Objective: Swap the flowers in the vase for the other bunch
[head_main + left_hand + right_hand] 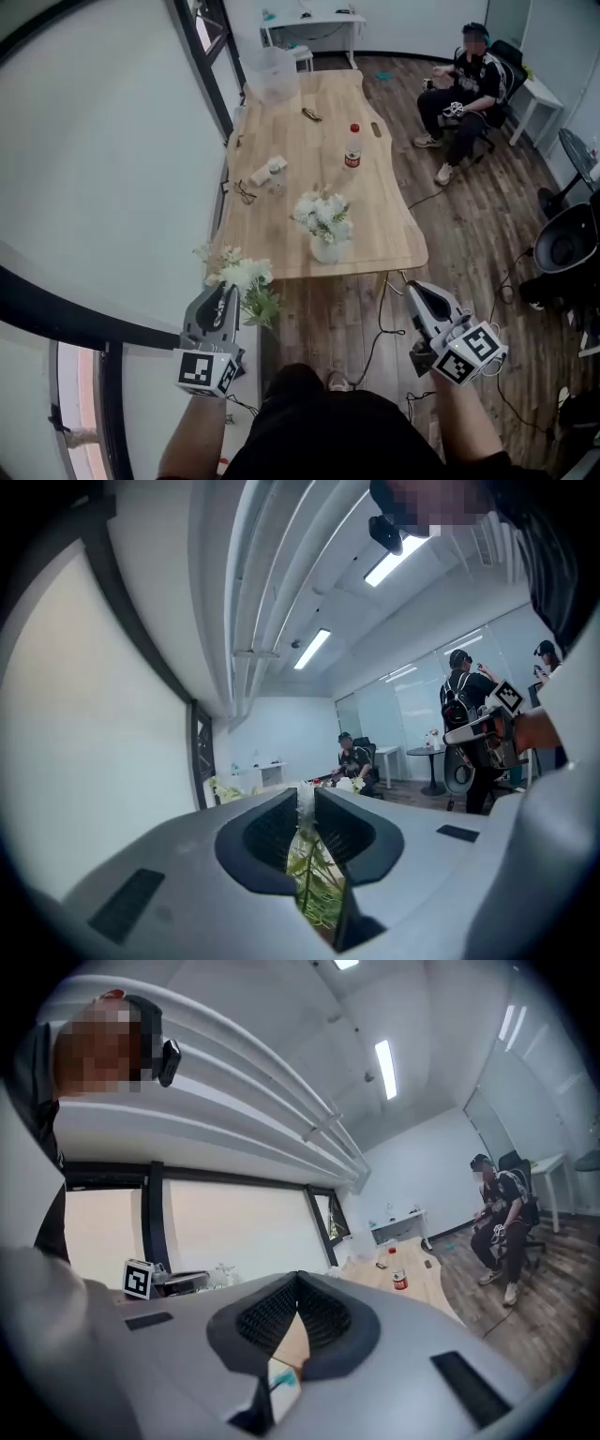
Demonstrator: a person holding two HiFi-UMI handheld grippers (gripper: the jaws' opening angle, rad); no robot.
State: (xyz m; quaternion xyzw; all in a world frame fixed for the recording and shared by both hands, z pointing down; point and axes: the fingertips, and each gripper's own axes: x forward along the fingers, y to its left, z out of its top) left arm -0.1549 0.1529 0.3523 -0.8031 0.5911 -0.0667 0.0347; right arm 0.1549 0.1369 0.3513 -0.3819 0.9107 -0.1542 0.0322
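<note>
Two broad surfaces lie ahead of both pairs of jaws: a dark plank floor (pixel 469 234) and, standing on it, a long pale wooden counter (pixel 375 225) with visible grain and rounded corners. A smooth white wall (pixel 94 141) runs beside the jaws of the left gripper (pixel 226 292). Open floor spreads beside those of the right gripper (pixel 413 287). A person (pixel 464 94) sits on a chair well beyond the right jaws. A clear plastic tub (pixel 272 73) stands at the counter's far end.

A white vase (pixel 325 249) of white flowers (pixel 322 212) stands just inside the near edge, ahead of and between the two pairs of jaws, with bare wood around it. The left jaws are closed on the green stems of the other bunch (pixel 246 277), whose white blooms sit just past their tips. The right jaws are pressed together with nothing between them. A red-capped bottle (pixel 352 147) stands beyond the vase.
</note>
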